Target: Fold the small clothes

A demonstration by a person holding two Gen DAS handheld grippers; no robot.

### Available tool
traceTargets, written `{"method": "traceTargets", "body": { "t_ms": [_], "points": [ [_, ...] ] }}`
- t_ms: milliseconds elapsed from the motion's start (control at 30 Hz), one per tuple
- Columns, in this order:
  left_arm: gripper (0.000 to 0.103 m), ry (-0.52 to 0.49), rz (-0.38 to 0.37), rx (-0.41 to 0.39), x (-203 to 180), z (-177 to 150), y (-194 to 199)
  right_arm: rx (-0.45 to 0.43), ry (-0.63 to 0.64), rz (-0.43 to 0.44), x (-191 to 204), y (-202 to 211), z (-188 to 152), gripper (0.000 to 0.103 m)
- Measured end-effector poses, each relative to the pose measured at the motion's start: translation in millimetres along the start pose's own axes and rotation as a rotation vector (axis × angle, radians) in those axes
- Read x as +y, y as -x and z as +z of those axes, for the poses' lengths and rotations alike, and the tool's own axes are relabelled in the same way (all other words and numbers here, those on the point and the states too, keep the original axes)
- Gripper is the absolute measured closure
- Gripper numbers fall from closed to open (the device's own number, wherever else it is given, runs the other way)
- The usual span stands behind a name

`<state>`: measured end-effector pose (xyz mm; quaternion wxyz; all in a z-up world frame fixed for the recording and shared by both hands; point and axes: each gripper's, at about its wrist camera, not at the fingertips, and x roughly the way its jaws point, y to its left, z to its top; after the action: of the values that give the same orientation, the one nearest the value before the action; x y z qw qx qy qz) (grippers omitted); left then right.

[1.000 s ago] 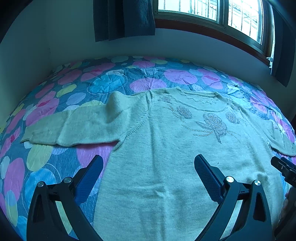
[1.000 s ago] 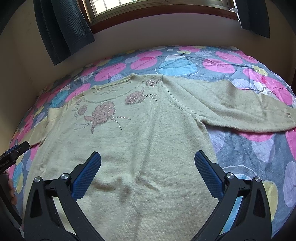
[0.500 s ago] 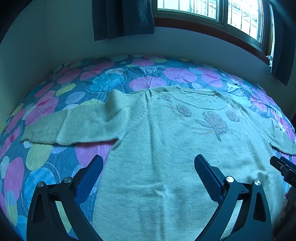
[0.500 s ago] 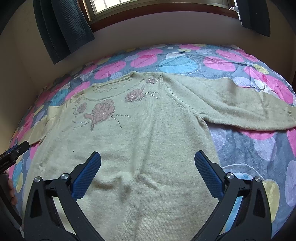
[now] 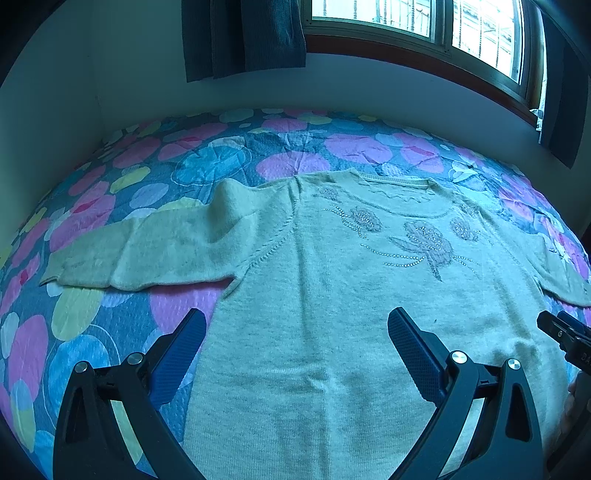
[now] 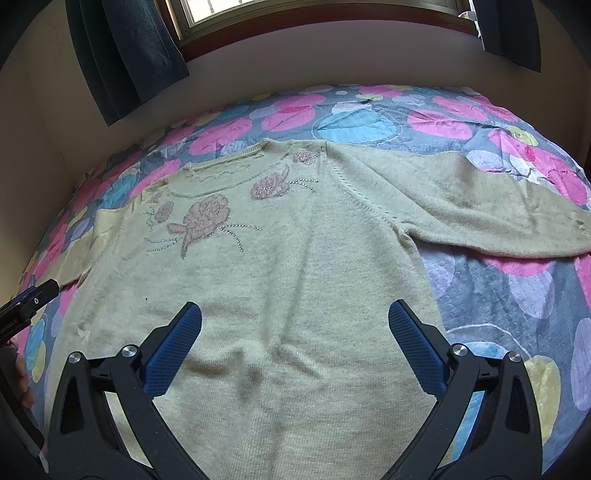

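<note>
Up front in your left wrist view, your left gripper (image 5: pixel 295 325) is spread wide with nothing between its blue pads (image 5: pixel 183 354), hanging over the lower left part of the sweater (image 5: pixel 332 332). The sweater lies flat, face up, on the flowered bedspread (image 5: pixel 110 314), neckline toward the wall, its left sleeve (image 5: pixel 147 254) stretched out sideways with a small hump near the shoulder. The tip of the other gripper pokes in at the right edge.

Now your right wrist view: your right gripper (image 6: pixel 294 325) is likewise spread wide and holds nothing, over the lower middle of the sweater. The pink flower trim (image 6: pixel 203 221) sits below the neckline, and the right sleeve (image 6: pixel 480 214) reaches out across the bedspread. Dark curtains (image 6: pixel 125 55) hang beside the window (image 6: pixel 314 11).
</note>
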<state>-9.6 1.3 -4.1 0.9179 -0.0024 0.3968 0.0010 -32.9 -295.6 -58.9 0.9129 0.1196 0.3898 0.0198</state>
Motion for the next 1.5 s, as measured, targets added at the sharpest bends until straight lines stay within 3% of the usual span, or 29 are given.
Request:
{"method": "traceTargets", "body": {
  "t_ms": [333,500,667,833,933,1067,1233,1333,1400,1433,1467,1500],
  "points": [
    [0.005,0.009,-0.034,0.021,3.2,2.6,-5.0,-0.001,-0.008,-0.001,-1.7,-0.5,-0.1,0.002],
    [0.005,0.016,-0.047,0.048,7.3,3.7,-10.5,-0.016,-0.058,0.007,-24.0,5.0,8.1,0.002],
    [0.005,0.018,-0.047,0.073,13.7,1.4,-16.5,-0.098,-0.235,0.015,-101.3,31.4,25.0,0.002],
    [0.005,0.019,-0.034,0.066,19.6,1.3,-18.5,-0.205,-0.582,-0.035,-235.1,64.0,16.5,0.004],
    [0.005,0.030,-0.034,0.070,23.1,3.0,-22.0,-0.250,-0.813,-0.050,-309.6,74.3,0.5,0.017],
    [0.005,0.046,-0.022,0.084,27.3,4.0,-27.5,-0.283,-0.960,-0.137,-373.2,74.3,-8.6,0.030],
    [0.005,0.058,-0.001,0.118,31.0,0.2,-36.5,-0.308,-1.051,-0.094,-415.8,52.4,-5.4,0.039],
    [0.005,0.073,-0.009,0.145,33.1,-2.5,-41.2,-0.329,-1.055,-0.092,-419.8,40.9,1.7,0.040],
    [0.005,0.072,-0.002,0.150,32.7,-3.4,-42.3,-0.335,-1.060,-0.095,-420.1,34.9,7.5,0.046],
    [0.005,0.070,0.002,0.150,31.9,-3.8,-42.7,-0.332,-1.054,-0.092,-421.9,30.4,10.5,0.058],
    [0.005,0.068,0.004,0.151,31.3,-4.2,-42.8,-0.318,-1.050,-0.076,-422.6,25.4,12.4,0.079],
    [0.005,0.067,0.005,0.153,30.9,-4.3,-43.3,-0.294,-1.051,-0.052,-427.2,21.0,12.3,0.090]
  ]
}}
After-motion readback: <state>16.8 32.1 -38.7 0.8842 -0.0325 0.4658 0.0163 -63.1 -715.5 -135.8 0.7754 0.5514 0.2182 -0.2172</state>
